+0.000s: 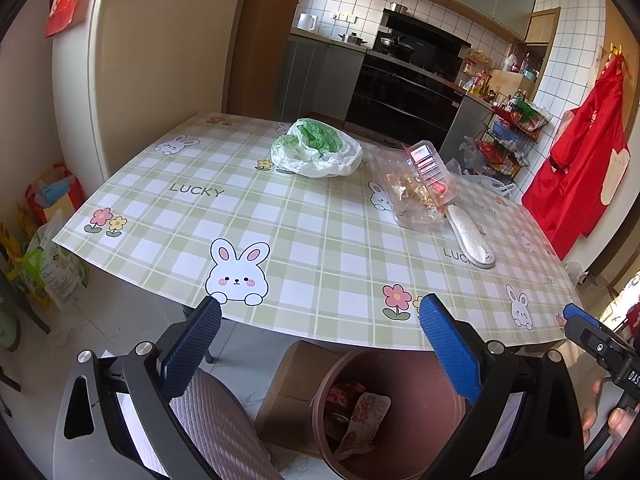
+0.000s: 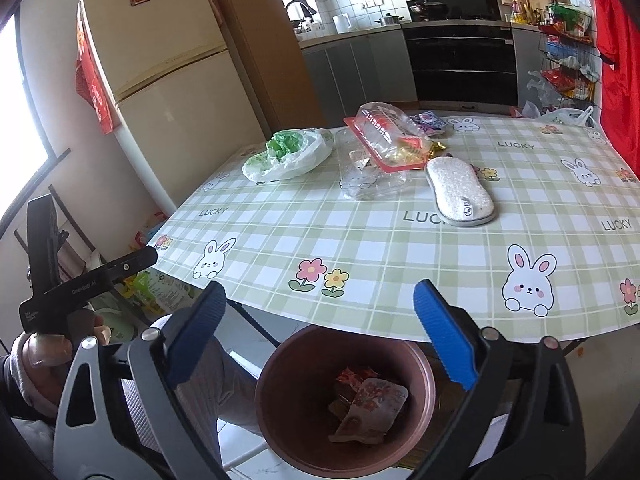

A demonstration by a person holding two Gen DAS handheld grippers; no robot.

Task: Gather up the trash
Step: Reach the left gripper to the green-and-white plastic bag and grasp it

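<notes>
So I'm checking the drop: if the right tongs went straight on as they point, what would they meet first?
Probably the brown bin, its open mouth lying between the open right tongs; depth is unclear.

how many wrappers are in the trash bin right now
2 that I can see: a pale flowered wrapper lying on top in the brown trash bin, and a red wrapper partly under it toward the table side. More may be hidden beneath.

Wrappers (image 2: 368, 404) in bin (image 2: 276, 360); bin below table (image 2: 360, 240)
</notes>
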